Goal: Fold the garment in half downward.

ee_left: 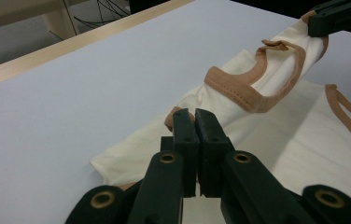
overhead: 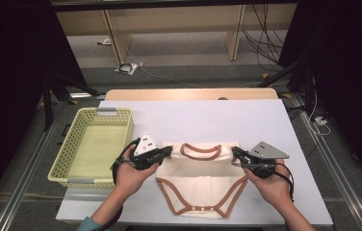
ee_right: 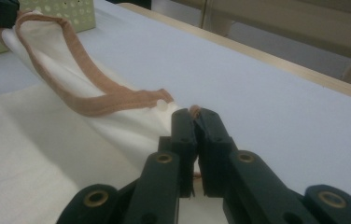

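Note:
A cream baby bodysuit (overhead: 200, 180) with brown trim lies on the white table cover, neck hole toward the far side. My left gripper (overhead: 168, 150) is shut on its left shoulder edge, where the cloth (ee_left: 220, 105) bunches up between the jaws (ee_left: 195, 114). My right gripper (overhead: 234, 152) is shut on the right shoulder; its own view has the jaws (ee_right: 195, 114) pinched on the cream fabric (ee_right: 71, 140) and brown trim. The top edge of the bodysuit is stretched between the two grippers and lifted slightly off the table.
A pale yellow-green plastic basket (overhead: 68, 163) stands to the left of the bodysuit, with nothing in it. The white cover (overhead: 217, 120) stretches beyond the garment to the table's wooden far edge (overhead: 188, 94). Cables lie on the floor behind.

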`<state>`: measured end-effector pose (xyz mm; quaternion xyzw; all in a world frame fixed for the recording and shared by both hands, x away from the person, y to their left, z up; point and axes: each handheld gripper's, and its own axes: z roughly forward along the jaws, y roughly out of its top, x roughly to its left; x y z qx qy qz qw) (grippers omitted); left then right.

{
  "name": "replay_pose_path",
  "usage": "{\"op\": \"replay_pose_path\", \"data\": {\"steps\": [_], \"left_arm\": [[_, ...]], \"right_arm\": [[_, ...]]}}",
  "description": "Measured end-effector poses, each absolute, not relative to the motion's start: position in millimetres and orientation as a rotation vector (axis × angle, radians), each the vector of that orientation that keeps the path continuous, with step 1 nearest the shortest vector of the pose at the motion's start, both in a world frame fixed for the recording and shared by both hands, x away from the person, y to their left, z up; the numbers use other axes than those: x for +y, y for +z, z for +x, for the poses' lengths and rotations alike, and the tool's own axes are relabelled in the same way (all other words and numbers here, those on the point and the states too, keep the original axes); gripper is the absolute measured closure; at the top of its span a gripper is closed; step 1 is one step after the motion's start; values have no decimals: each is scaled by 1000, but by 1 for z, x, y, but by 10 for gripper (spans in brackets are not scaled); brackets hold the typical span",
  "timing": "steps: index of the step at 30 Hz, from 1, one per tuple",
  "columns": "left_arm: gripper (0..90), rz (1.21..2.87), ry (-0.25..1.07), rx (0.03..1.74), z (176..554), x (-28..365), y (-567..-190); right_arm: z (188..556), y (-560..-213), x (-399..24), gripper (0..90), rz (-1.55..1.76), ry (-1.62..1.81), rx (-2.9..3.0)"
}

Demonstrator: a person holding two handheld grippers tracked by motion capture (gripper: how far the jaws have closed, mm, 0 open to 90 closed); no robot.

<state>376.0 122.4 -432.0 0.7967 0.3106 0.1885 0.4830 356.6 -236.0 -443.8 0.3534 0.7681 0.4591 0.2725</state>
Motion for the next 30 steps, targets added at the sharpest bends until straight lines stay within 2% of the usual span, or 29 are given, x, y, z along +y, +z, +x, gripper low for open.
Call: {"op": "replay_pose_path", "data": {"steps": [30], "left_arm": [[876, 1959, 451, 735, 368, 121, -433]], "right_arm": [[349, -446, -239, 861, 950, 1229, 2094]]}}
